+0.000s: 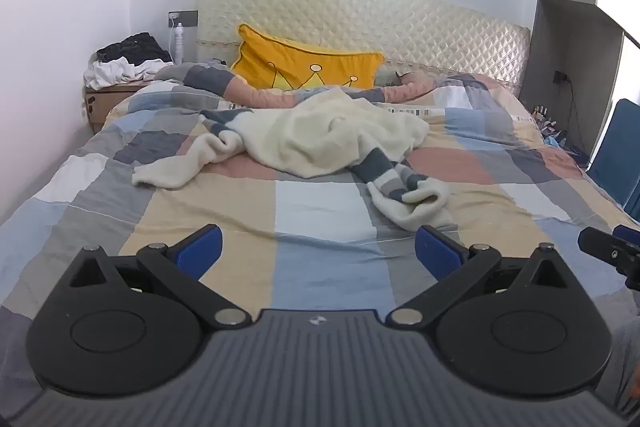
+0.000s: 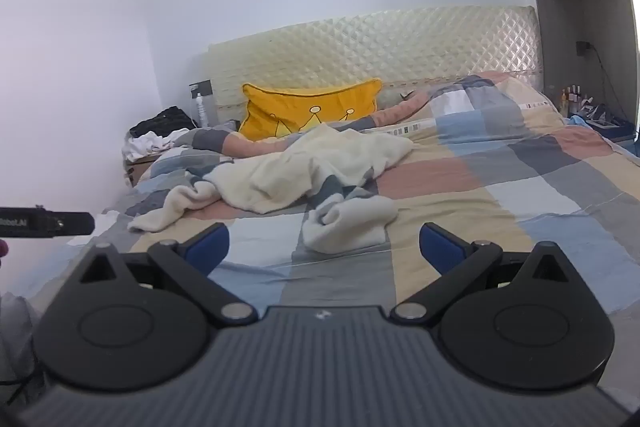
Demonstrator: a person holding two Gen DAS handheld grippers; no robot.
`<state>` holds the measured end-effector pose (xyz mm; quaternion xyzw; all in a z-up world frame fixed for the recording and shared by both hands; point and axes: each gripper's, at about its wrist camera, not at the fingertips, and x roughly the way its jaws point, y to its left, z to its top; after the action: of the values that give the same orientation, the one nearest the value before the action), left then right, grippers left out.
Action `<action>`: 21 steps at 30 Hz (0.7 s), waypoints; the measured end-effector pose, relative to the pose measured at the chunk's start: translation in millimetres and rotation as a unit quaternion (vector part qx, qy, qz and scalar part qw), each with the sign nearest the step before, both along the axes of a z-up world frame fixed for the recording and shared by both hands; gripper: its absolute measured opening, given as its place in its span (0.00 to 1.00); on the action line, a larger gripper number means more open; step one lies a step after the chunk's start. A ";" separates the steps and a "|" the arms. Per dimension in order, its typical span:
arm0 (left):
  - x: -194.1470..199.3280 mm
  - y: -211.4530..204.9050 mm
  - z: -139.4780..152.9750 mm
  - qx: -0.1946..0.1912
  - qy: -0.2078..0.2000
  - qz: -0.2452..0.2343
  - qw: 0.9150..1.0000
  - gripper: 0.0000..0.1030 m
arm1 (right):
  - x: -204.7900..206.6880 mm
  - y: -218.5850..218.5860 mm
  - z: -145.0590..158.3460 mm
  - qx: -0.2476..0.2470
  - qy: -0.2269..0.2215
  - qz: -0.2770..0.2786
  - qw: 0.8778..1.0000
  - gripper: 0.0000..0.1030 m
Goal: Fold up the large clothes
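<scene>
Both grippers hover over the near end of the bed, fingers spread wide and empty.

My left gripper and right gripper each hang above the patchwork quilt, touching nothing. Ahead of them the cream sweater with grey-striped sleeves lies crumpled in the middle of the bed, one sleeve cuff bunched nearest my right gripper. Behind it a yellow pillow leans on the quilted headboard, and a pile of clothes sits on a box at the left.
</scene>
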<state>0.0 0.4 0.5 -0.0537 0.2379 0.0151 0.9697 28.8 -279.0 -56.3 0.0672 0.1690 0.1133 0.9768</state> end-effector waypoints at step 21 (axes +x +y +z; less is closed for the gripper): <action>1.1 1.1 -5.8 0.009 0.000 0.002 1.000 1.00 | 3.4 2.8 -2.6 0.004 0.002 0.001 1.000 1.00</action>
<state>1.1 1.4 -5.3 -0.0450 0.2373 0.0188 0.9702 32.1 -276.2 -58.9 0.0715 0.1710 0.1152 0.9759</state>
